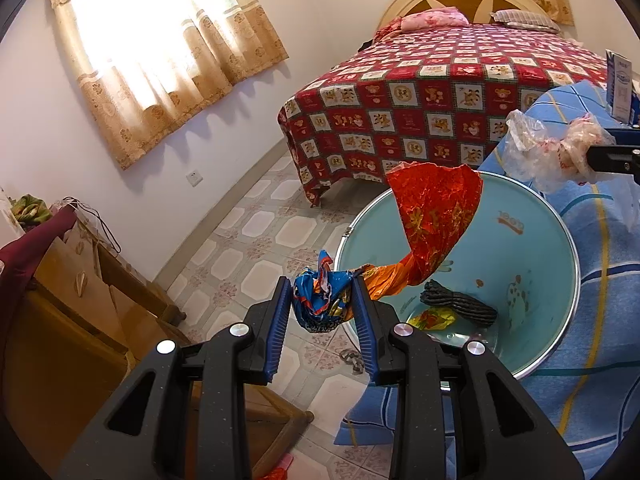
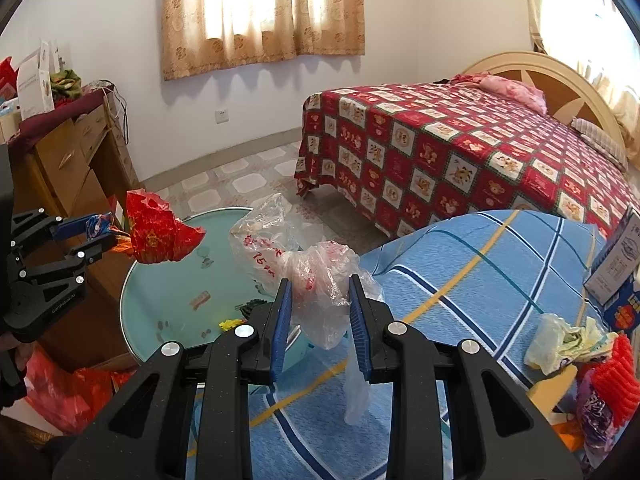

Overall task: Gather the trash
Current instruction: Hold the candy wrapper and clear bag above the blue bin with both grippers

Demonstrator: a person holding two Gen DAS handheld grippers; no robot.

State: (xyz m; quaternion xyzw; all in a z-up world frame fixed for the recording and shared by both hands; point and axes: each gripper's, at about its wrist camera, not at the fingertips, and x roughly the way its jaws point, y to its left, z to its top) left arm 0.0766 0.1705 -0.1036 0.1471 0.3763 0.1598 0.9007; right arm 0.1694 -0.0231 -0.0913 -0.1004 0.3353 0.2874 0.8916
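Observation:
My left gripper [image 1: 322, 300] is shut on a crumpled red, orange and blue foil wrapper [image 1: 432, 216]; its red end hangs over the mouth of a light blue bin [image 1: 532, 280]. A black cord bundle [image 1: 460, 302] and a yellow wrapper [image 1: 434, 318] lie inside the bin. My right gripper [image 2: 319, 302] is shut on a clear plastic bag with red print [image 2: 280, 248], held beside the bin [image 2: 168, 280]. The left gripper [image 2: 96, 236] with its red wrapper [image 2: 160, 232] shows at the left of the right wrist view. The clear bag [image 1: 544, 148] appears at the right of the left wrist view.
The bin stands against a blue plaid cloth [image 2: 480, 264] bearing more trash [image 2: 568, 344] and a carton [image 2: 620, 264]. A bed with a red patterned cover [image 1: 440, 92] stands behind. A wooden dresser [image 1: 72, 304] is at the left, a red bag [image 2: 68, 392] on the tiled floor.

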